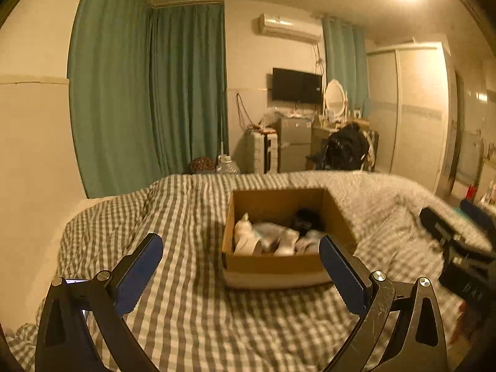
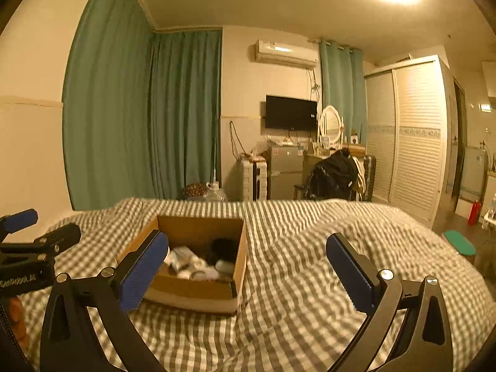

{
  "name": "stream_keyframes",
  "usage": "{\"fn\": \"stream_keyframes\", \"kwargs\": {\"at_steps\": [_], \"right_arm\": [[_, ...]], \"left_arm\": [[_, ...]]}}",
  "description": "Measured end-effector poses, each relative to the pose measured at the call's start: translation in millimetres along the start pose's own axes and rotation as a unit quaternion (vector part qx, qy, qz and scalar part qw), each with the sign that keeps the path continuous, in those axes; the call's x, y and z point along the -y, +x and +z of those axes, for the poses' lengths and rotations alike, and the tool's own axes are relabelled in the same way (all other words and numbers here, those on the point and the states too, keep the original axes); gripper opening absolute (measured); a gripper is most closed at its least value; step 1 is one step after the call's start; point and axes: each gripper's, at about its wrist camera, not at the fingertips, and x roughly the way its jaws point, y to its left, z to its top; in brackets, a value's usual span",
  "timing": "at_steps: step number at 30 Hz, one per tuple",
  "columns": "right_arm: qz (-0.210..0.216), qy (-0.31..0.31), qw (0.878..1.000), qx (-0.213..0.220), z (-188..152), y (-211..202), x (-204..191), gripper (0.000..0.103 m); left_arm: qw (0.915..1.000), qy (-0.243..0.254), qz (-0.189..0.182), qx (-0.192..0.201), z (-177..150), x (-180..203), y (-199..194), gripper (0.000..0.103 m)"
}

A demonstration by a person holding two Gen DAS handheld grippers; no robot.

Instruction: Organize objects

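Left gripper (image 1: 240,268): we are holding it above the bed with its blue-padded fingers (image 1: 139,274) spread wide and nothing between them; its right pad is overlapping the near right corner of the box in the left wrist view.
Right gripper (image 2: 246,271): we are holding it with its fingers (image 2: 348,274) apart too, gripping nothing; its left pad is covering the near left corner of the box in the right wrist view.
Cardboard box (image 1: 272,263): it is sitting open on the bed, toward the far edge, between the two grippers' lines of sight.
Box contents (image 1: 266,238): we are seeing a jumble of white and pale pieces plus one dark lump at the back; motion blur is keeping us from telling what any of them are.
Bed (image 1: 192,310): the grey-and-white checked cover is lying rumpled, with its near edge cut off by both frames.
Other gripper seen from the side: in the left wrist view the right one is showing only as a blurred dark mass at the right edge; in the right wrist view the left one is poking in at the left edge, mostly cut off.
Room beyond: green curtains (image 2: 148,117), a wall television (image 2: 290,112) and a wardrobe (image 2: 415,133) are standing behind the bed; the clutter under the television is too small to sort out.
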Motion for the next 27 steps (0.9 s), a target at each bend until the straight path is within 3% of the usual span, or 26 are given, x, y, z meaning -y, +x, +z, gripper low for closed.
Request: {"fn": "stream_keyframes", "kwargs": {"at_steps": [10,27], "right_arm": [[-0.009,-0.019,1.0,-0.014,-29,12,-6,0.102],[0.001,-0.032,0.999,-0.034,-39,25,-15,0.102]], "left_arm": [[0.9997,0.012,0.013,0.014,-18,5,3,0.103],[0.9999,0.004,0.008,-0.009,-21,1,10,0.103]]}}
